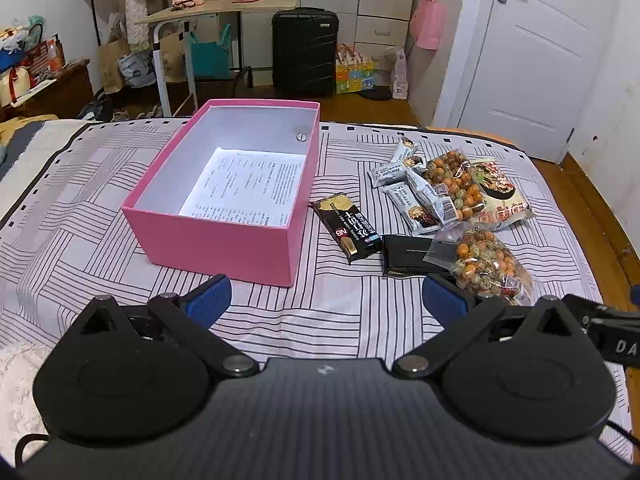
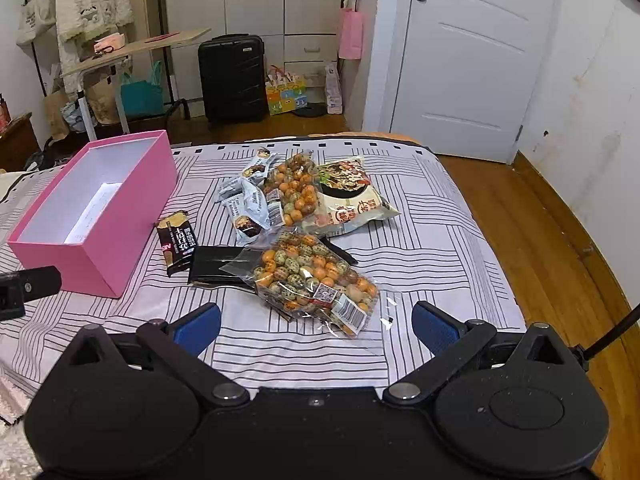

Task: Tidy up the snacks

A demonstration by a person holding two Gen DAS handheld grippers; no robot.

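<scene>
An open pink box (image 1: 216,240) (image 2: 106,216) with a printed sheet inside sits on the striped bed. To its right lie snacks: a black bar (image 1: 347,227) (image 2: 176,242), a flat black packet (image 1: 404,258) (image 2: 212,266), grey wrapped cakes (image 1: 416,192) (image 2: 250,200), two clear bags of coated nuts (image 1: 486,266) (image 2: 316,280) (image 1: 454,180) (image 2: 296,190) and a noodle packet (image 1: 502,196) (image 2: 352,200). My left gripper (image 1: 326,300) is open and empty in front of the box. My right gripper (image 2: 316,324) is open and empty, just short of the near nut bag.
The bed's striped cover (image 1: 320,320) (image 2: 420,264) ends at a wooden floor (image 2: 540,220) on the right. Behind stand a black suitcase (image 1: 305,52) (image 2: 233,76), a side table (image 1: 216,10), bags and a white door (image 2: 472,56).
</scene>
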